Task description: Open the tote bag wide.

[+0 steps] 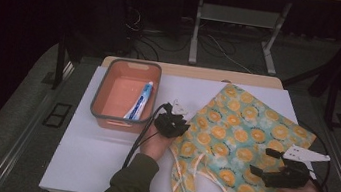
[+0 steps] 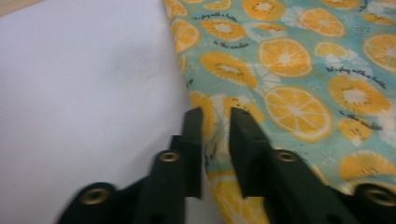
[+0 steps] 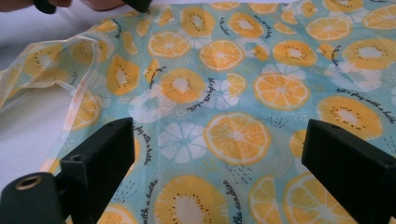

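Inside orange bin (image 1: 102, 97), one toothpaste tube (image 1: 140, 100). Fruity bag (image 1: 237, 146) flat, handles toward person. Left gripper (image 2: 215, 116) nearly pressed together over bag's edge; right gripper (image 3: 219, 144) spread wide.

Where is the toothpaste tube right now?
In the high view, the white-and-blue toothpaste tube lies inside the orange plastic bin on the table's left side, against the bin's right wall, left of the orange-print fabric bag.

Left tongs (image 2: 215, 135) nearly closed; right tongs (image 3: 219, 154) gaping wide.

White table top (image 1: 98, 166), grey carpet floor (image 1: 13, 119), metal desk legs (image 1: 196, 34), floor cables (image 1: 215, 47), dark room
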Demonstrator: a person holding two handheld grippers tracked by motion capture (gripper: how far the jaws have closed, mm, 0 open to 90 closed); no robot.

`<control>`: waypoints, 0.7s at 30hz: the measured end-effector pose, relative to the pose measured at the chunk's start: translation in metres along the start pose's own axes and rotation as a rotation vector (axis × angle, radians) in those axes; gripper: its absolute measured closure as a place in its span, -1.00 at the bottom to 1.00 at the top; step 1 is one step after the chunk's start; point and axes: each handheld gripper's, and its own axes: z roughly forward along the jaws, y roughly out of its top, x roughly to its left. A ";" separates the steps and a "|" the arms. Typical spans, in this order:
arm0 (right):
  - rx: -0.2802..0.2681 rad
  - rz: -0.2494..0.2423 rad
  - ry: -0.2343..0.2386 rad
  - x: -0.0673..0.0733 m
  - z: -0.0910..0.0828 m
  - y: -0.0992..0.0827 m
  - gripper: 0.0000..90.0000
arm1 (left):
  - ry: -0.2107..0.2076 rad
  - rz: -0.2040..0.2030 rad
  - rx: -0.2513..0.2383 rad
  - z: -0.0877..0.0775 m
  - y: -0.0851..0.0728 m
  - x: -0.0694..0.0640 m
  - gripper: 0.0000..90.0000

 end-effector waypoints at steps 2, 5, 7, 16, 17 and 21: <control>0.000 -0.001 0.001 0.000 0.000 0.000 -0.79 | -0.020 -0.006 -0.016 -0.012 -0.004 -0.003 0.28; 0.005 0.000 -0.001 0.001 0.001 0.000 -0.79 | -0.058 0.007 -0.014 -0.034 -0.018 -0.011 0.06; 0.007 -0.004 -0.002 0.001 0.002 0.000 -0.79 | -0.071 -0.001 -0.009 -0.038 -0.022 -0.013 -0.03; 0.010 -0.004 -0.004 0.002 0.002 0.000 -0.79 | -0.103 -0.015 0.070 -0.025 -0.049 -0.019 -0.14; 0.010 -0.004 -0.003 0.001 0.002 0.000 -0.79 | -0.104 -0.001 0.073 -0.021 -0.049 -0.021 -0.01; 0.011 -0.002 -0.003 0.001 0.002 0.000 -0.79 | -0.066 0.056 0.089 -0.019 -0.048 -0.025 0.33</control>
